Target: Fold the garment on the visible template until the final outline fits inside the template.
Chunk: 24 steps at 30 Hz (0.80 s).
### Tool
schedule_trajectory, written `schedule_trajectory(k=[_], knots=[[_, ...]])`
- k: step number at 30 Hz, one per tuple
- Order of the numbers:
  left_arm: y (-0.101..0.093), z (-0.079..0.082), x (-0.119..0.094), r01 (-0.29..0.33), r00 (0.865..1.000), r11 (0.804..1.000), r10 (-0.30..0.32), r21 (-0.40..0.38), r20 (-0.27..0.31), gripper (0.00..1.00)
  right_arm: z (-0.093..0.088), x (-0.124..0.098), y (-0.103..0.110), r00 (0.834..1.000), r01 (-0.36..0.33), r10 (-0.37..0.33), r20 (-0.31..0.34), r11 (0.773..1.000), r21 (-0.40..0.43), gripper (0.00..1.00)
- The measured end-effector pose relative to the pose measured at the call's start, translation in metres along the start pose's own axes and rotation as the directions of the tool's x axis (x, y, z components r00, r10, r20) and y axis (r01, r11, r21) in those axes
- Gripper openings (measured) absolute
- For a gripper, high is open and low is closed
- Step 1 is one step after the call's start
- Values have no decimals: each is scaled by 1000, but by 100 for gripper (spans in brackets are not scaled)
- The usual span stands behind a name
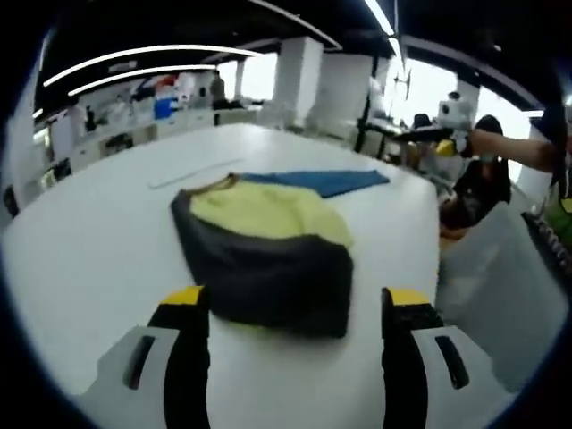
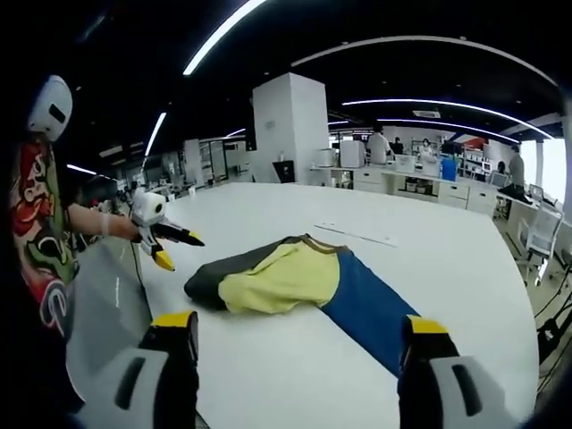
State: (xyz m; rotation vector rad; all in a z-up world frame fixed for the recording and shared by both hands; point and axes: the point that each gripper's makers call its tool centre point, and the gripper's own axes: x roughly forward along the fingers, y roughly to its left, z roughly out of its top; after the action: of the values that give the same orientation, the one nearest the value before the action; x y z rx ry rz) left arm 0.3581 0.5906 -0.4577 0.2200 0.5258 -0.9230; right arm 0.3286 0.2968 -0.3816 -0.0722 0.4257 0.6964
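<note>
Both grippers hang spread wide with nothing between their jaws. At the bottom of the left gripper view, the left gripper (image 1: 302, 308) has its yellow-tipped jaws either side of the near edge of the garment (image 1: 268, 250), above the white table (image 1: 89, 241). The garment lies mid-frame, a folded bundle of dark grey and yellow with a blue part reaching toward the upper right. At the bottom of the right gripper view, the right gripper (image 2: 297, 332) is just as far apart, over bare table short of the garment (image 2: 295, 277), which lies across the middle with its blue part running to the lower right. The left gripper (image 2: 161, 241) shows at the left edge of that view, held by a hand (image 2: 107, 223), apart from the cloth.
</note>
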Motion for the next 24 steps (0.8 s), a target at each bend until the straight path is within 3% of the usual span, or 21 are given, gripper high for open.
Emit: schedule_trajectory(k=[4, 6, 9, 12, 15, 24], knots=[[0, -18, 12, 16, 995, 982, 3, 190, -98, 59, -1, 1, -3, 1000, -1, 1, 9, 1000, 11, 92], [-5, -20, 20, 29, 994, 973, -3, 230, -113, 54, -4, 2, -6, 1000, -4, 4, 6, 1000, 16, 92], [-8, -18, 30, 38, 991, 939, 8, 343, -132, 48, -3, 2, -7, 1000, -7, 7, 7, 1000, 17, 90], [-16, -15, 39, 46, 991, 933, 3, 356, -134, 47, -3, 0, -9, 1000, -5, 5, 12, 1000, 25, 90], [-23, -13, 48, 54, 992, 913, -1, 405, -128, 45, -3, -2, -12, 1000, 0, 0, 17, 1000, 29, 89], [-25, -26, 62, 71, 986, 881, 11, 468, -169, 43, -6, -5, -2, 1000, -3, 3, 10, 999, 37, 87]])
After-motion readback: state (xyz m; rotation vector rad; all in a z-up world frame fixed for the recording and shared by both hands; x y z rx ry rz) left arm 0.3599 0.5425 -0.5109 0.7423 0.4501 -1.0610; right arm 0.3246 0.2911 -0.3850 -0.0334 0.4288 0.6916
